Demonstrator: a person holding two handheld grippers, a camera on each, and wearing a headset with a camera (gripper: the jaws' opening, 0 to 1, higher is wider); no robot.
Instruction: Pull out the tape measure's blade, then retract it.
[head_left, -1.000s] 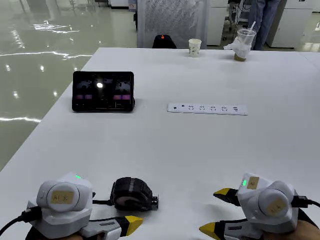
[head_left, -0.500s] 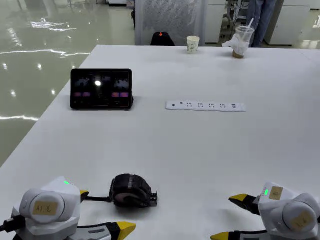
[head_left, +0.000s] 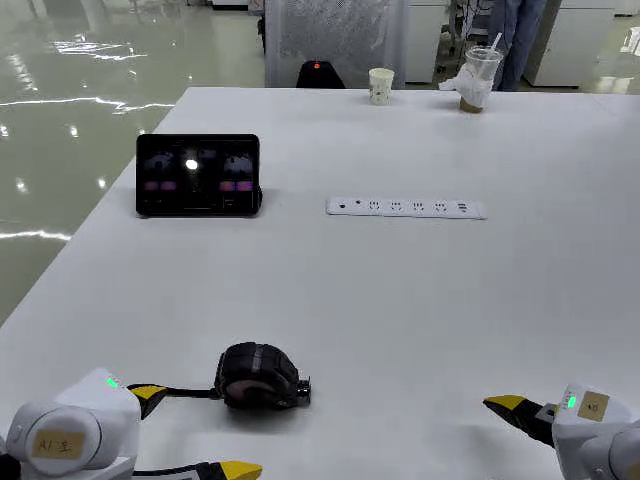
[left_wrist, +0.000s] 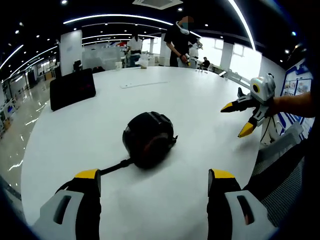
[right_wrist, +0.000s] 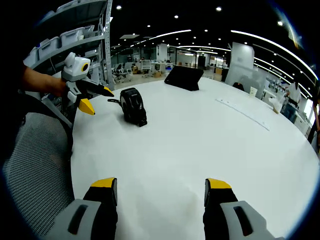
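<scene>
A black tape measure (head_left: 260, 377) lies on the white table (head_left: 400, 290) near its front edge, with a black strap trailing left; its blade is inside the case. In the left gripper view the tape measure (left_wrist: 148, 137) sits just ahead of my open left gripper (left_wrist: 154, 181), clear of its yellow-tipped fingers. My left gripper (head_left: 190, 430) is at the bottom left of the head view. At the bottom right my right gripper (right_wrist: 161, 186) is open and empty, well to the right of the tape measure (right_wrist: 134, 105). Its upper yellow fingertip (head_left: 507, 404) shows at the head view's lower edge.
A dark tablet (head_left: 198, 175) stands at the left middle of the table. A white power strip (head_left: 405, 208) lies across the centre. A paper cup (head_left: 381, 86) and a plastic cup with a straw (head_left: 476, 77) stand at the far edge. A person (left_wrist: 183, 45) stands beyond the table.
Both grippers have drawn back toward the near edge, the left one away from the tape measure. The tape measure has stayed put; the head camera has shifted slightly.
</scene>
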